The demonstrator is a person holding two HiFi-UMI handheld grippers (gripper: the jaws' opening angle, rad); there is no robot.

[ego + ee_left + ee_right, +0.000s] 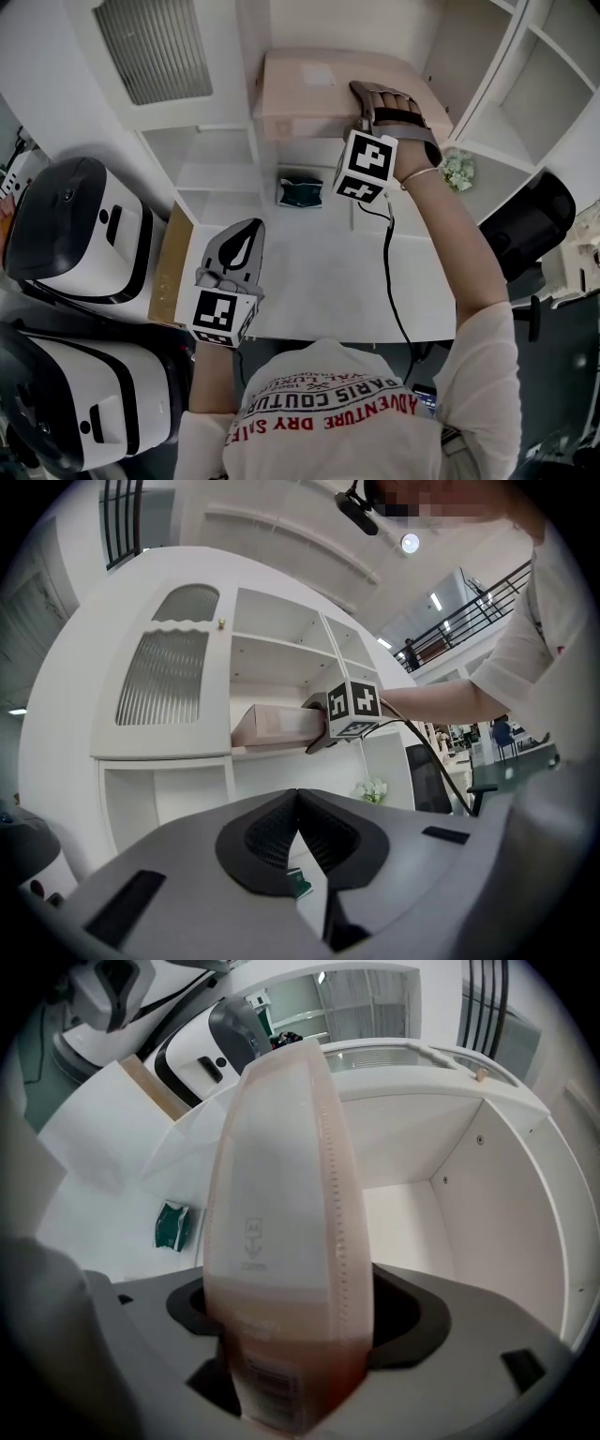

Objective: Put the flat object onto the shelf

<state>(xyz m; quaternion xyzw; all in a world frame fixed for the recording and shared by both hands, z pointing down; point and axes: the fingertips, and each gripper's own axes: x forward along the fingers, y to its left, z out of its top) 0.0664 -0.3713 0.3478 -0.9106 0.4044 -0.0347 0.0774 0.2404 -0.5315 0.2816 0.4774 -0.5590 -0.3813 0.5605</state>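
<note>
The flat object is a pale pink box (309,84) lying on a shelf (431,1241) of the white cabinet. It shows in the left gripper view as the box (277,726) with one end sticking out of the shelf opening. My right gripper (377,105) reaches in over its near end. In the right gripper view the box (281,1194) stands between the jaws of the right gripper (291,1335), and dark gaps show on both sides of it. My left gripper (246,234) hangs over the white table (319,291), shut and empty, its tips (298,803) meeting.
A small green packet (300,189) lies on the table near the cabinet. Two white-and-black machines (80,230) (84,403) stand at the left. A black chair (525,220) and a small flower bunch (459,171) are at the right. A cable (394,272) trails from the right gripper.
</note>
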